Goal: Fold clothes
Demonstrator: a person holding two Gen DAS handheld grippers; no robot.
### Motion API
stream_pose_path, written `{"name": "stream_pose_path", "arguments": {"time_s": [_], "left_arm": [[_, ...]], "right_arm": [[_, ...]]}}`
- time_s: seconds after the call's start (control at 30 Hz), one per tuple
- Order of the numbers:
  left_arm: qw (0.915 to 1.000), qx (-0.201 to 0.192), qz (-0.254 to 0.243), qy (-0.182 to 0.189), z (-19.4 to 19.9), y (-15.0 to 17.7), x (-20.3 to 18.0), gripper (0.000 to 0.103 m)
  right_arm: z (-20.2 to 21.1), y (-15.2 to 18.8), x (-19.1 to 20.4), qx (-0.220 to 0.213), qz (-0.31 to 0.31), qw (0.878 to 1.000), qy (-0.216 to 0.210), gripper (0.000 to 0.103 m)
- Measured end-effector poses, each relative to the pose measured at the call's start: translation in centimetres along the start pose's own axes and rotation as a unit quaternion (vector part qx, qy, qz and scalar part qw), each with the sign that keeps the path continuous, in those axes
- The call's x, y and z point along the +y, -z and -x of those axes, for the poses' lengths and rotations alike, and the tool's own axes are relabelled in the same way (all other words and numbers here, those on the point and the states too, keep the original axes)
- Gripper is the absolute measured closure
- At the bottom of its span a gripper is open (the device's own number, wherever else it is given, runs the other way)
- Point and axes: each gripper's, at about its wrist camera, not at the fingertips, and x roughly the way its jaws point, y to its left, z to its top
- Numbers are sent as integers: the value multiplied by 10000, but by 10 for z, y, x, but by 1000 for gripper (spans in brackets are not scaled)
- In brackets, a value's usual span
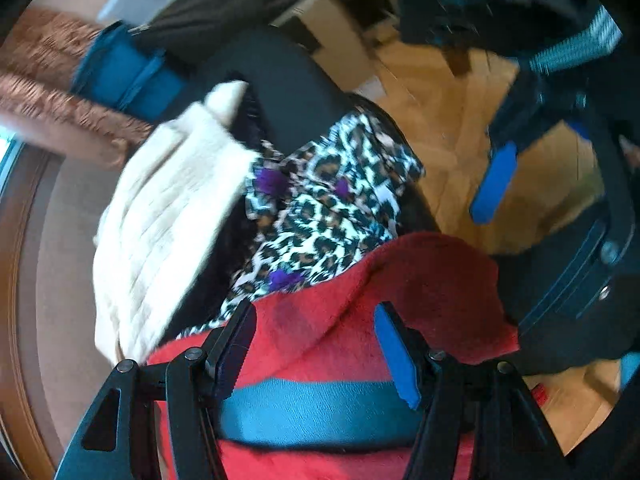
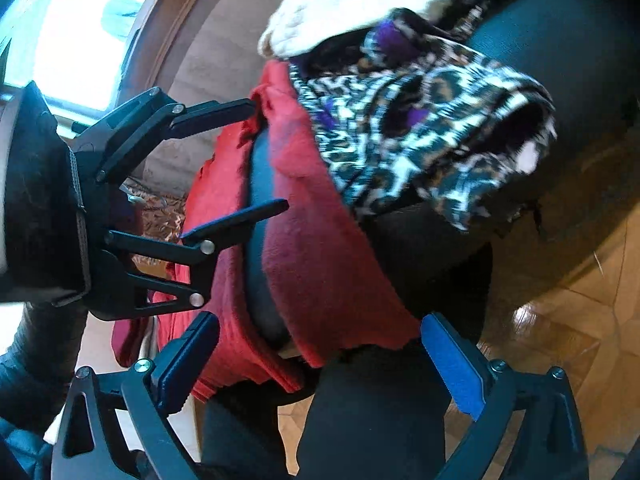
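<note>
Several garments hang over a black chair back (image 1: 280, 92): a cream knit (image 1: 168, 216), a leopard-print piece (image 1: 328, 208) and a red fleece garment (image 1: 420, 288) with a blue band (image 1: 312, 408) between its folds. My left gripper (image 1: 316, 344) is open just over the red fleece, which fills the gap between its fingers; the pads do not press on it. The right wrist view shows the left gripper (image 2: 269, 156) from the side at the fleece's (image 2: 320, 248) left edge. My right gripper (image 2: 320, 320) stands wide open below the fleece's hanging hem, holding nothing. One of its blue pads (image 1: 494, 184) shows in the left wrist view.
Wooden parquet floor (image 2: 580, 320) lies to the right of the chair. A bright window (image 2: 88, 32) is at the upper left, with a beige wall (image 2: 208, 52) beside it. A brown patterned fabric (image 1: 52, 80) lies behind the chair. A dark sleeve (image 2: 36, 360) holds the left gripper.
</note>
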Motion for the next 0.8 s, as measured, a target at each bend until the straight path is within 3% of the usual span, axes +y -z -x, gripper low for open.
{"name": "stream_pose_path", "arguments": {"time_s": [0.07,0.13,0.17,0.2,0.23,0.27,0.33,0.37,0.43,0.47,0.53,0.6,0.63,0.67,0.8], "left_arm": [[9999,111,-106,-39,-10,-2,-3,40],[9998,72,183,-43,-12,-1,-1,50],[9989,97,447,24,-12,1,4,77],[9973,114,720,93,-13,3,8,96],[9938,33,1095,189,-9,8,17,97],[9883,-61,1498,294,-6,14,27,97],[9600,-466,2707,539,11,37,60,97],[9351,-719,3418,596,23,55,82,97],[8894,-1120,4379,686,41,90,110,97],[8604,-1336,4862,739,51,112,125,97],[7934,-1772,5775,754,71,158,150,97],[7111,-2245,6619,764,89,214,167,97],[6859,-2344,6857,657,95,234,169,97],[6498,-2445,7177,530,100,262,169,97],[5224,-2619,8112,219,106,348,140,97]], "right_arm": [[0,0,-3,-8,-88,10000,28,1],[4,0,-4,-48,-82,9999,50,1],[7,1,-5,-78,-53,9999,67,1],[10,1,-5,-108,-19,9999,83,1],[11,0,-1,-144,61,9998,94,1],[12,0,5,-173,181,9996,122,1],[14,1,18,-227,428,9987,177,1],[13,1,27,-228,594,9978,183,1],[9,3,51,-211,1010,9945,155,1],[7,4,64,-194,1245,9920,121,1],[-5,5,89,-112,1654,9861,-52,1],[-22,5,117,5,2096,9775,-253,1],[-37,5,132,96,2360,9713,-295,1],[-51,4,144,158,2582,9655,-289,1],[-112,-2,192,206,3328,9427,-96,1]]}}
